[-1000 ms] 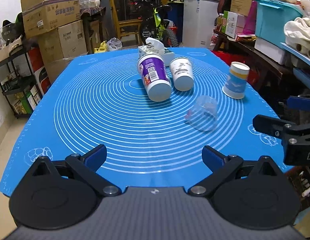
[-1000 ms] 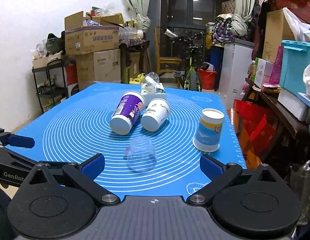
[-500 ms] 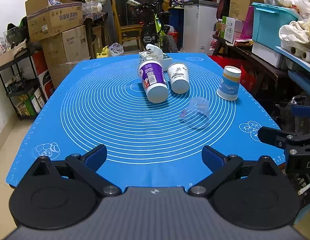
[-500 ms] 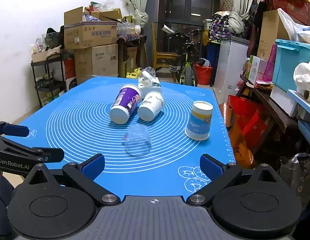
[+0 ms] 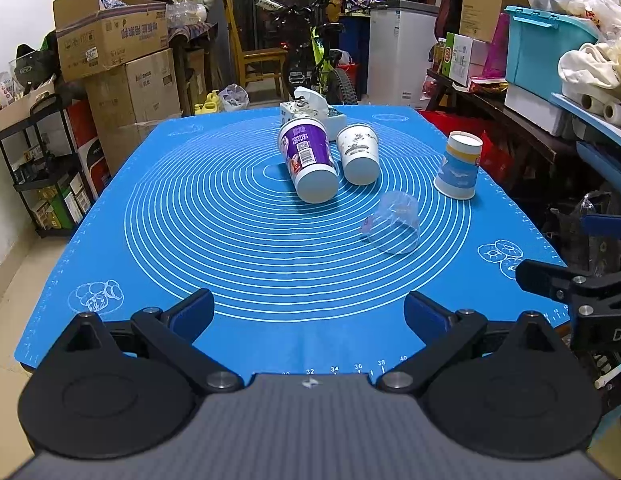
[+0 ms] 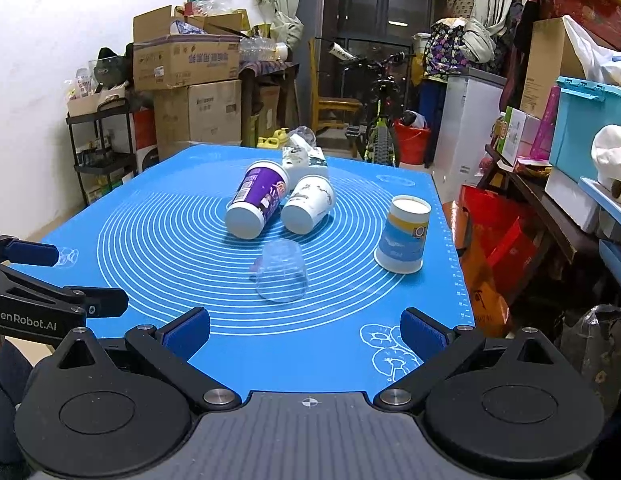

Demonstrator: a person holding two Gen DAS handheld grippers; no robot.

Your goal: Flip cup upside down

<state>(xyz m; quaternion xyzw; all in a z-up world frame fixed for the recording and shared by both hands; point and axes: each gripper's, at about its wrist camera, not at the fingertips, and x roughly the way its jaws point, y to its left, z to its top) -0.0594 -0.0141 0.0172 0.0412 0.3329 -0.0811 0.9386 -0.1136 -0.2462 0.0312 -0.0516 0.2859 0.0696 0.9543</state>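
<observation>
Four cups sit on the blue mat (image 5: 214, 216) that covers the counter. The clear plastic cup (image 6: 281, 276) stands mouth-down on the ringed pattern, nearest the two tools and straight ahead of the right tool (image 6: 306, 334), a little left of its centre line and apart from its blue pads. From the left wrist view the same clear cup (image 5: 394, 229) lies ahead and off to the right of the left tool (image 5: 308, 314), well apart from it.

Both tools hang at the near edge of the mat with their fingers spread wide — nothing sits between the pads of either one. The right tool shows at the right border of the left view, and the left tool at the left border of the right view, so the two are side by side.

Behind the clear cup a purple cup (image 5: 308, 160) lies on its side with its white base toward the tools, and a white printed cup (image 5: 358, 154) lies beside it, the two touching or nearly so. A blue-and-yellow paper cup (image 6: 404, 238) stands mouth-down to the right, near the mat's right edge and apart from the clear cup. A tissue box (image 6: 304, 158) rests at the far end, just behind the two fallen cups — tissue poking out of its top.
</observation>
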